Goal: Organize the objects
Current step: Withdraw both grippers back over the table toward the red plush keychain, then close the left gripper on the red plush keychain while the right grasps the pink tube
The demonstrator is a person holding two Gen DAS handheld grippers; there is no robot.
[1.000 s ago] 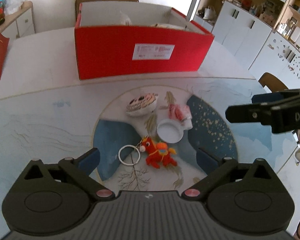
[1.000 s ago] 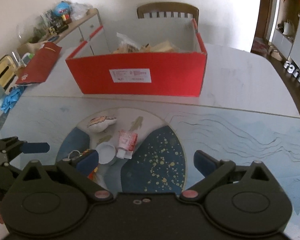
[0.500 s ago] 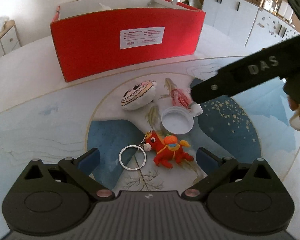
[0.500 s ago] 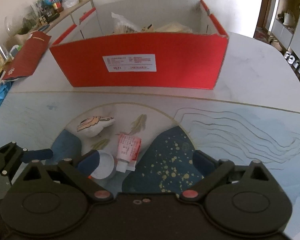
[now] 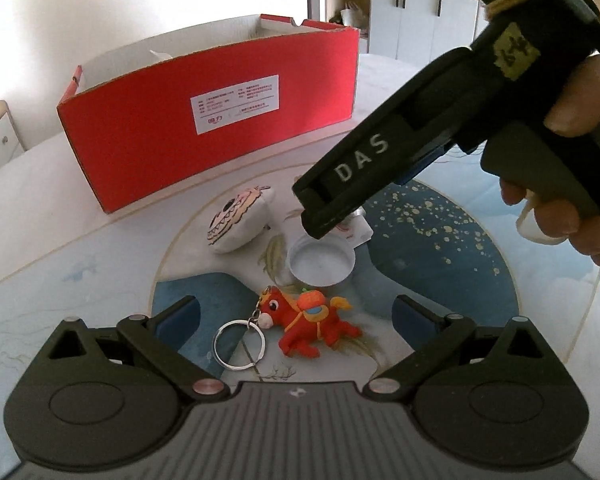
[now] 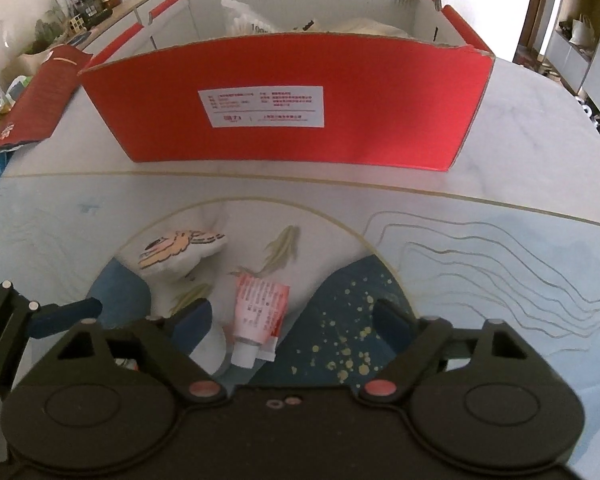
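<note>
right wrist view: pink tube (image 6: 260, 316) flat on mat (image 6: 480, 272), cap end toward camera, lying between wide-open fingers of right gripper (image 6: 292, 312), nothing gripped yet. looks lined up for a straddle grab, likely next into red box (image 6: 300, 120) just behind, already holding bagged stuff. white lid (image 6: 212, 346) touching tube's left side, half hidden by left finger. small printed pillow (image 6: 180, 248) further left, apart from tube.

left wrist view: left gripper (image 5: 296, 312) also open and empty, hovering over horse keychain (image 5: 312, 320) with ring (image 5: 240, 344), probably staged as next pick. shows keychain whole, barely visible from right wrist. shows lid (image 5: 322, 258) as upturned and empty. shows right gripper (image 5: 364, 172) from the side angled down over tube, hand (image 5: 572, 184) on handle. tube mostly blocked here, only right wrist shows it clearly. box interior only visible from right wrist.
</note>
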